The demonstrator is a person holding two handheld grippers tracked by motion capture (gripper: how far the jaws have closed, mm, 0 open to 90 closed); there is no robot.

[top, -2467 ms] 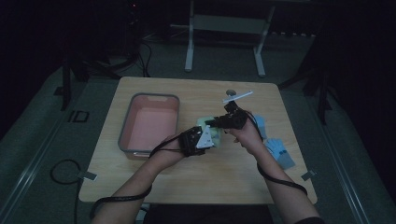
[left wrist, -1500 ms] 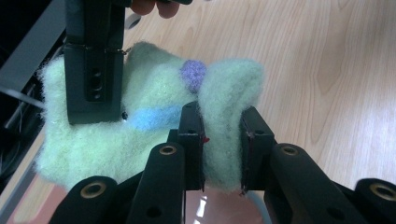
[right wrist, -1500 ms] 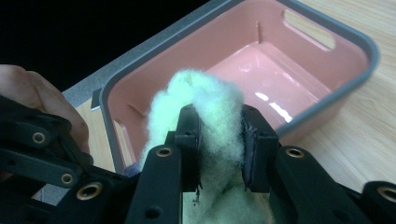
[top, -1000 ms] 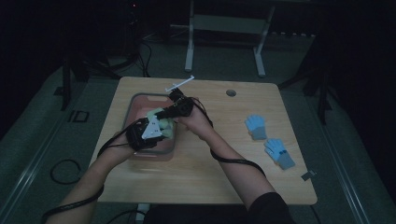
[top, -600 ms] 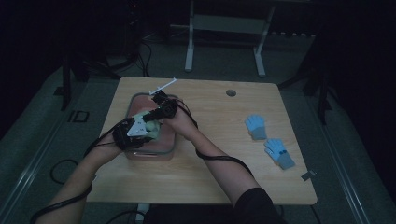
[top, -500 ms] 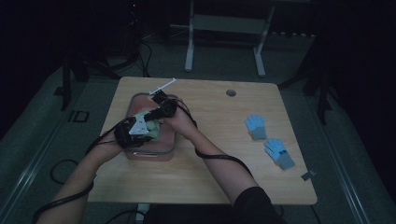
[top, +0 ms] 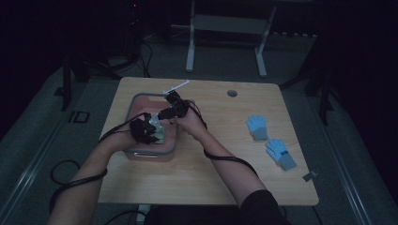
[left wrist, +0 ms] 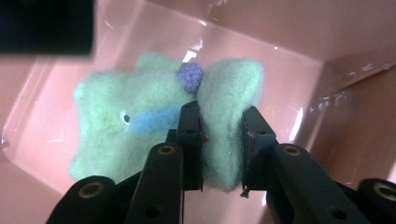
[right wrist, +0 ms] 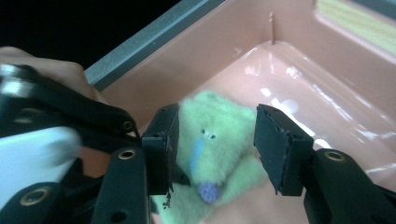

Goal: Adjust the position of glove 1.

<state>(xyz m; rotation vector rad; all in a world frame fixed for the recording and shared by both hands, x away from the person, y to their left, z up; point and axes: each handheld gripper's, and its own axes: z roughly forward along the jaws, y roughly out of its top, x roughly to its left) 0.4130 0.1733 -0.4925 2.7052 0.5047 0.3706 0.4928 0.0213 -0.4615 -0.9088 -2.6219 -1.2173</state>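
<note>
Pale green felt, with a blue stripe and a purple bobble, is what we see between both sets of jaws: a small mitten point(left wrist: 154, 126), down inside the pink plastic bin point(top: 141, 152) at the left of the wooden table point(top: 211, 173). Our left gripper point(left wrist: 219, 140) is clenched on one lobe of the mitten, pads pressing into the felt from both sides. Our right gripper point(right wrist: 215, 149) has just been opening; its pads stand clear of the felt on either side, the mitten lying loose between them, though the left pad may be brushing it. In the high view both hands meet over the bin. Two blue gloves point(top: 270, 140) lie well apart, on the right.
</note>
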